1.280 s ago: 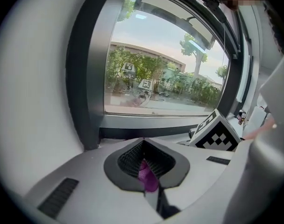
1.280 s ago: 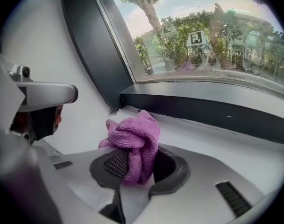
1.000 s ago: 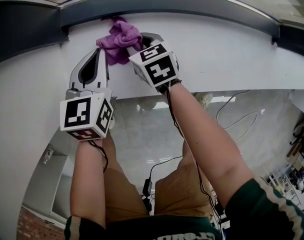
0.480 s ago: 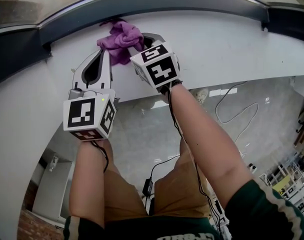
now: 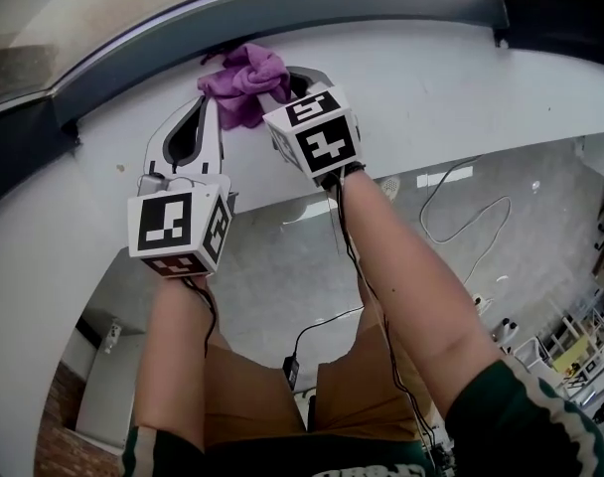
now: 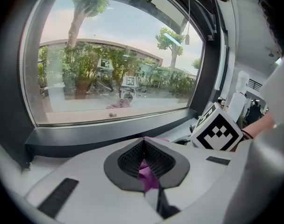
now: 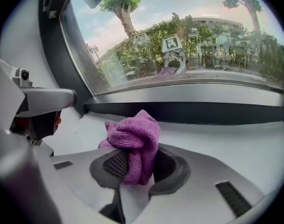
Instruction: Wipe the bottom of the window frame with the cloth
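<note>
head view: right gripper point(image 5: 285, 83) and left gripper point(image 5: 209, 101) side by side over the white sill point(image 5: 461, 87), both pointing at the dark grey bottom rail of the window frame point(image 5: 381, 3).

cloth point(image 5: 244, 76): purple, bunched into a wad, resting on the sill close against the bottom rail. its top edge reaches the rail's lower line in the head view.

right gripper view: jaws clamped on the cloth point(image 7: 132, 146). a fold runs down between the two dark pads and the rest of the wad bulges out ahead of them. the bottom rail point(image 7: 202, 111) sits just beyond it, with glass above.

left gripper view: jaw tips together. a narrow strip of purple point(image 6: 145, 174) shows low down between the pads, so this gripper looks closed on an edge of the cloth, though the strip is too small to be sure it is pinched. the right gripper's marker cube point(image 6: 217, 130) is just to the right.

both forearms extend forward from the person, with cables trailing from the grippers.
</note>
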The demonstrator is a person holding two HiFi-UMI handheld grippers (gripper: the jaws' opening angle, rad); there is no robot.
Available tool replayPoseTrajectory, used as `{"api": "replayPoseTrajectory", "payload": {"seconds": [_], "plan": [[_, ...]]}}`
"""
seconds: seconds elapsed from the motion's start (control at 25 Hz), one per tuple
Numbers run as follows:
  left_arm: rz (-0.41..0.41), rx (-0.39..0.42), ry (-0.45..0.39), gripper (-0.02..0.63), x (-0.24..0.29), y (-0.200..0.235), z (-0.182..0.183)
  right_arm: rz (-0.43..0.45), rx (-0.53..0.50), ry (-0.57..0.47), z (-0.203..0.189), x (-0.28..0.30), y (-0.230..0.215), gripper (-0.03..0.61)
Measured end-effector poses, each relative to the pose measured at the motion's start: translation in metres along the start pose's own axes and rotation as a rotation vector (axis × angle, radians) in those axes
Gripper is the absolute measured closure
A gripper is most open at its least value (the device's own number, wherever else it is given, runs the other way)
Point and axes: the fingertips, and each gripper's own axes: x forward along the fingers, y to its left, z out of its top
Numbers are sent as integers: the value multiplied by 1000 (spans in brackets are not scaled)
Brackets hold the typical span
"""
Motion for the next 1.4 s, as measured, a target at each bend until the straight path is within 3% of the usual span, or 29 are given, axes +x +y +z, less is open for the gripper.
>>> {"api": "replayPoseTrajectory", "payload": {"seconds": [0.76, 1.0, 1.4], "plan": [[-84, 79, 15, 604, 69, -100, 8, -10, -3, -13, -23, -43, -80, 460], [-65, 88, 19, 604, 82, -119, 7, -36, 6, -4, -33, -61, -103, 460], [-138, 91, 8, 604, 110, -180, 15, -111, 22, -15, -51, -99, -163, 460]]}}
